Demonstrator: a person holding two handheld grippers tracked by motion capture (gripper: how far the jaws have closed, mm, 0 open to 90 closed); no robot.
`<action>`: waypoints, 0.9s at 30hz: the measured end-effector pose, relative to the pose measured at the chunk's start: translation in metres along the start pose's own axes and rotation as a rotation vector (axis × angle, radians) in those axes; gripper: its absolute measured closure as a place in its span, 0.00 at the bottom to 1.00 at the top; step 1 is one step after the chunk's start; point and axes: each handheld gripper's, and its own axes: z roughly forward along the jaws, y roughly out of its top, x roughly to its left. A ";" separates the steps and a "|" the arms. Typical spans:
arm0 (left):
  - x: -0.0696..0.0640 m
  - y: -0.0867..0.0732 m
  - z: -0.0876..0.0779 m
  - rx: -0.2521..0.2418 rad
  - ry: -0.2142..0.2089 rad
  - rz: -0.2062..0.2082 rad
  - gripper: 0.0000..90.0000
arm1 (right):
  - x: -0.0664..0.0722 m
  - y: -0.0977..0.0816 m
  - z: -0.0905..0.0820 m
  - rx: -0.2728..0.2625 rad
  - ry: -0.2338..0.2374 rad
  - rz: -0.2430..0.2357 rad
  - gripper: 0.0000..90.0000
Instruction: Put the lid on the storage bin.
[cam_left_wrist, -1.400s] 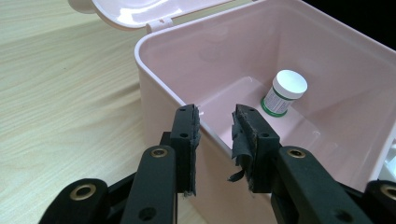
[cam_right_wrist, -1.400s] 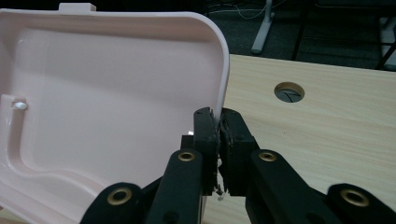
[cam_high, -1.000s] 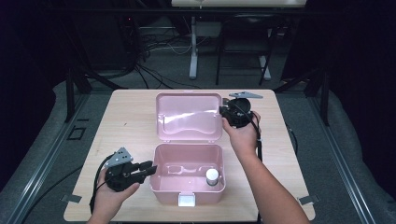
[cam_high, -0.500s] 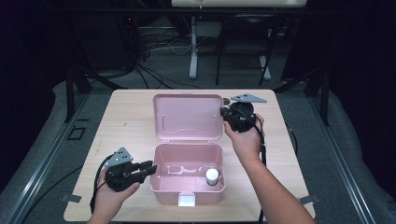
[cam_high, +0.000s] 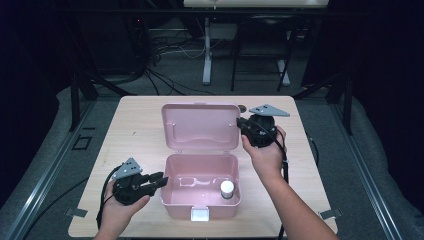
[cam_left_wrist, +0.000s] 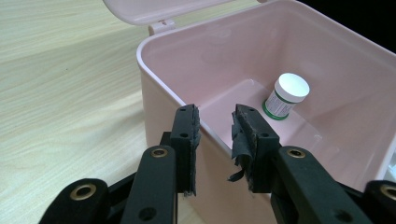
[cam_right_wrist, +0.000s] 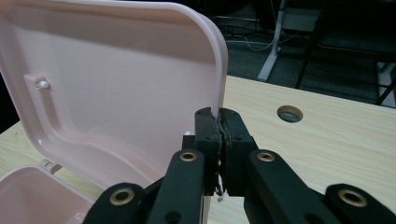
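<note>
A pink plastic box (cam_high: 200, 206) stands open on the wooden table, with a small white-capped bottle (cam_high: 227, 189) upright on its floor at the right. My right gripper (cam_high: 240, 122) is shut on the right edge of the raised lid (cam_high: 200, 125); its jaws (cam_right_wrist: 219, 126) pinch that rim. My left gripper (cam_high: 159, 180) straddles the box's left wall, one jaw outside and one inside. In the left gripper view (cam_left_wrist: 215, 122) a gap shows between the inner pad and the wall (cam_left_wrist: 163, 79), and the bottle (cam_left_wrist: 286, 95) lies beyond.
A white latch (cam_high: 201, 215) sits on the box's front wall. There is a round cable hole (cam_right_wrist: 289, 113) in the tabletop (cam_high: 135, 130) behind the right gripper. Beyond the table's far edge are dark floor, cables and a stand's legs.
The right gripper has shifted slightly with the lid's edge, and the lid stands a little more upright. The left gripper and the box body have stayed put.
</note>
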 end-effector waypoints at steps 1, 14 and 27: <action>0.000 0.000 0.000 0.001 -0.002 -0.004 0.78 | 0.000 -0.001 -0.001 -0.004 0.000 -0.003 0.97; 0.002 0.001 0.001 -0.001 -0.004 -0.018 0.78 | 0.002 -0.004 -0.008 -0.022 0.012 -0.012 0.97; 0.003 0.001 0.001 -0.003 -0.008 -0.019 0.78 | 0.004 -0.007 -0.014 -0.033 0.019 -0.025 0.97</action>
